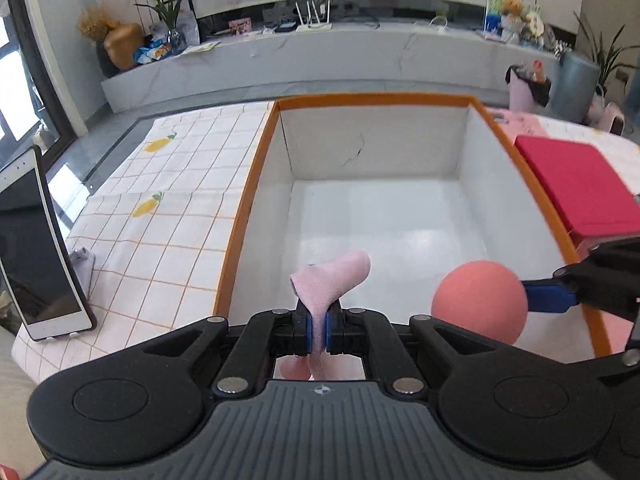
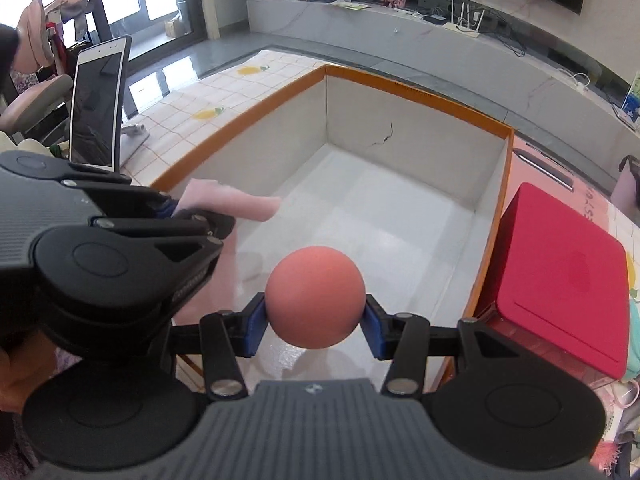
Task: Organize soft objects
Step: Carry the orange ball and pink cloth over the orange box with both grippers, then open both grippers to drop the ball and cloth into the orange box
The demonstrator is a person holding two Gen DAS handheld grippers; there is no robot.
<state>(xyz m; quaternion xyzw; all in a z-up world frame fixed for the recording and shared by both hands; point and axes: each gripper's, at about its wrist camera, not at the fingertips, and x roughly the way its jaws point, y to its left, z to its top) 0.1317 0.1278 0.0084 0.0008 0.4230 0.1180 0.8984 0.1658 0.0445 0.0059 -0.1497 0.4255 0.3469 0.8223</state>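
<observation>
Both my tools are loaded and hanging over the near end of the orange-rimmed box [image 1: 256,184], which I use as the landmark. My left gripper [image 1: 319,326] is pinched nearly closed on a pink cloth [image 1: 336,280]; my right gripper [image 2: 316,320] stands about half-wide, its blue pads [image 2: 256,322] pressing both sides of a salmon ball [image 2: 315,297].

Step in hand, as I judge it: drop both into the box. To do it well I take each tool further in past the near rim, lower toward the white floor, then open. The ball will roll, so I release it low and away from the walls. The cloth is limp, so I open the jaws fully and lift straight up so it does not snag on a pad. The two tools sit close together, the ball just beside my left tool, so I release one at a time.

Cloth: soft, fuzzy, pale pink, a rolled flap sticking up above the jaws and a tail hanging below them, over the box's near left part. Ball: matte, smooth, round, no visible dent at the pads, over the box's near right part. The box looks empty inside, with a crack mark on its far wall. A red box [image 2: 560,276] sits just outside the right rim, a tablet [image 1: 36,248] well left of the box.
</observation>
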